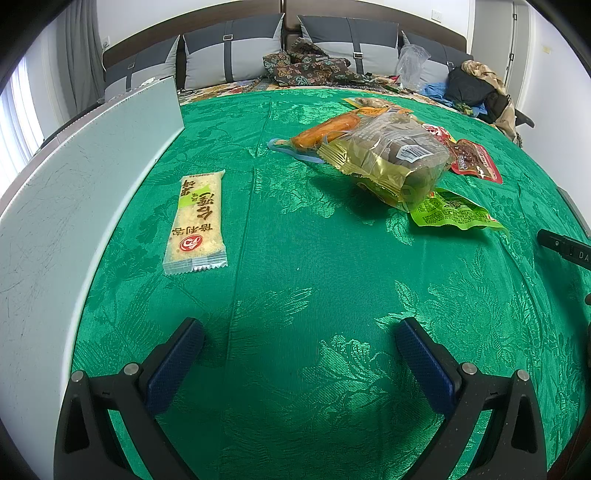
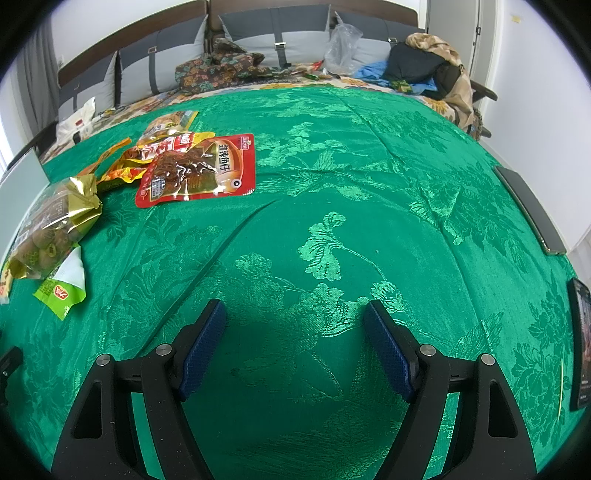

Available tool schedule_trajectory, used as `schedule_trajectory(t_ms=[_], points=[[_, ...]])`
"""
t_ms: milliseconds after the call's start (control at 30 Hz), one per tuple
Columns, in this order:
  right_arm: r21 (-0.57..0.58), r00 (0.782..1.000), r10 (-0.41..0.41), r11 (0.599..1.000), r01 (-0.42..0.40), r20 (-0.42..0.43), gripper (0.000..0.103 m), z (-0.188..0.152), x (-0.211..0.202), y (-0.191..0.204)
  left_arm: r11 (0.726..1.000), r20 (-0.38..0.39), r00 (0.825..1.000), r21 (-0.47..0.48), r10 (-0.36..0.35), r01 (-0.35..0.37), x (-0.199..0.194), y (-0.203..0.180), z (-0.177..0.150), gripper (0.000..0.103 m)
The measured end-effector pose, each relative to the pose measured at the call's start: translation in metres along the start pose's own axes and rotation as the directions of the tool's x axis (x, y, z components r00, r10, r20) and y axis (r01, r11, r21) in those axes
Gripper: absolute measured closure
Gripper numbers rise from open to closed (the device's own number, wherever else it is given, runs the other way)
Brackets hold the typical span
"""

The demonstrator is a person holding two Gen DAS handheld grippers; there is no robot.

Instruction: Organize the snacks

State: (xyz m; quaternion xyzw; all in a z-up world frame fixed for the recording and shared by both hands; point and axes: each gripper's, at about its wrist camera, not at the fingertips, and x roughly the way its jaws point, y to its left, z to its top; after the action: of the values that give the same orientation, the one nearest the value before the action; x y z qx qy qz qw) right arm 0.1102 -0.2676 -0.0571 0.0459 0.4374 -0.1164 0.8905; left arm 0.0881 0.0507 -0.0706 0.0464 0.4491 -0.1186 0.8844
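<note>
Left view, my tool: my left gripper (image 1: pixel 297 341) hangs wide apart over the green cloth (image 1: pixel 295 266), holding nothing.
Left view, snacks: a pale yellow bar (image 1: pixel 195 223) lies alone at ten o'clock, beside a white board (image 1: pixel 74 177). A heap sits at one o'clock: clear gold bag (image 1: pixel 391 155), orange pack (image 1: pixel 325 131), red pouch (image 1: pixel 474 158), green packet (image 1: pixel 454 212).
Right view, my tool: my right gripper (image 2: pixel 295 319) is wide too, empty.
Right view, snacks: red pouch (image 2: pixel 197 168) at eleven o'clock, gold bag (image 2: pixel 51 225) at nine.
Risk: overlapping wrappers may slip or lift together; the soft cloth could bunch under my fingers.
Room: cushions (image 2: pixel 280 31) and clothes behind.
</note>
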Motion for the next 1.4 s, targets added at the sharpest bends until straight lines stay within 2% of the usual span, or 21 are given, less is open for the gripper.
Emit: schedule_trajectory(t_ms=[1267, 1333, 1400], points=[[0.001, 1.000, 0.002, 1.000, -0.002, 0.000, 0.022, 0.0002, -0.0003, 0.0000, 1.000, 0.001, 1.000, -0.002, 0.000, 0.000, -0.0005, -0.0001, -0.0009, 0.000], [0.001, 1.000, 0.002, 1.000, -0.002, 0.000, 0.022, 0.0003, -0.0003, 0.0001, 1.000, -0.020, 1.000, 0.007, -0.008, 0.008, 0.0004, -0.0005, 0.0011, 0.000], [0.001, 1.000, 0.003, 1.000, -0.003, 0.000, 0.022, 0.0002, -0.0005, 0.0002, 1.000, -0.081, 0.997, 0.016, -0.019, 0.021, 0.0015, 0.0019, 0.0057, 0.000]])
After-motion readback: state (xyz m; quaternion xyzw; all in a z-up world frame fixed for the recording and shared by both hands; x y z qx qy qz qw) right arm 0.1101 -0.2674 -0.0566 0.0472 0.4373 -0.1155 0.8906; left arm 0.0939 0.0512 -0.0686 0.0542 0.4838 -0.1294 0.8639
